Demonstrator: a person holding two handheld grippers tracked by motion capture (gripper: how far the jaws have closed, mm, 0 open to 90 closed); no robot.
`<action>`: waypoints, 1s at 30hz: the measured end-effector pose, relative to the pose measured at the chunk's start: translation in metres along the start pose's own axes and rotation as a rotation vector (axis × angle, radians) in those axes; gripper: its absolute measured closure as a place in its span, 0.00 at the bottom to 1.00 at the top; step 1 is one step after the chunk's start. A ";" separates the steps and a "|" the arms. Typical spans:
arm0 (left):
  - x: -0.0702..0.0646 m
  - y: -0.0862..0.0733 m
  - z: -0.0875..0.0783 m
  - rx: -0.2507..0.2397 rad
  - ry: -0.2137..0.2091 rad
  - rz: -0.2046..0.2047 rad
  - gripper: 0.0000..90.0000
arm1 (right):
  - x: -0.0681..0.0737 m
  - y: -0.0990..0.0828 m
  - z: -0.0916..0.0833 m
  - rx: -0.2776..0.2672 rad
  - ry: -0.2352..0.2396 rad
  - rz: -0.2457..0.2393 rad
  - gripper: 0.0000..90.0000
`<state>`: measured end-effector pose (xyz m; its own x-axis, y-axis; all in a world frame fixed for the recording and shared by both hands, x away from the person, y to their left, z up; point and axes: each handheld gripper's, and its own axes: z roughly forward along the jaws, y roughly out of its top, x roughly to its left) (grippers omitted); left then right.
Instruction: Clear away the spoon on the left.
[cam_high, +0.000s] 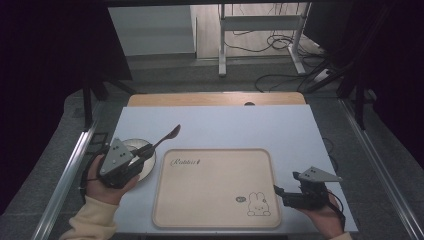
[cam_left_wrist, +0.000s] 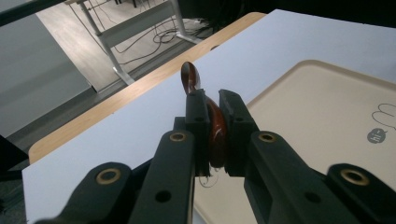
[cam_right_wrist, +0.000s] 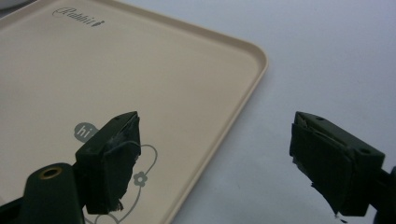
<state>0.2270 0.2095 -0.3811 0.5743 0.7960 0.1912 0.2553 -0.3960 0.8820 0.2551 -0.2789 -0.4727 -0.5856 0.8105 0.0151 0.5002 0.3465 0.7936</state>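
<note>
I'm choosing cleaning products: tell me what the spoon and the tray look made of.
Spoon: glossy reddish-brown, with bright highlights along the handle; probably lacquered wood or polished plastic, the look leaves it open. It is clamped in the left claw.
Tray: matte beige, one moulded piece with rounded corners, a raised rim and a printed rabbit; likely plastic or melamine.
</note>
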 end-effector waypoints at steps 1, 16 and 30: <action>-0.001 0.000 0.002 0.003 -0.003 0.004 0.94 | 0.000 0.000 0.000 -0.001 0.000 -0.001 0.18; -0.015 -0.006 0.027 0.036 -0.046 0.013 0.94 | 0.000 0.000 0.000 0.000 0.002 -0.004 0.18; -0.026 -0.018 0.046 0.083 -0.068 0.027 0.94 | 0.001 -0.001 0.000 0.001 0.007 -0.009 0.18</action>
<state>0.2432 0.1745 -0.4223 0.6324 0.7529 0.1823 0.3008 -0.4555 0.8379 0.2545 -0.2784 -0.4733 -0.5948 0.8038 0.0126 0.4953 0.3541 0.7933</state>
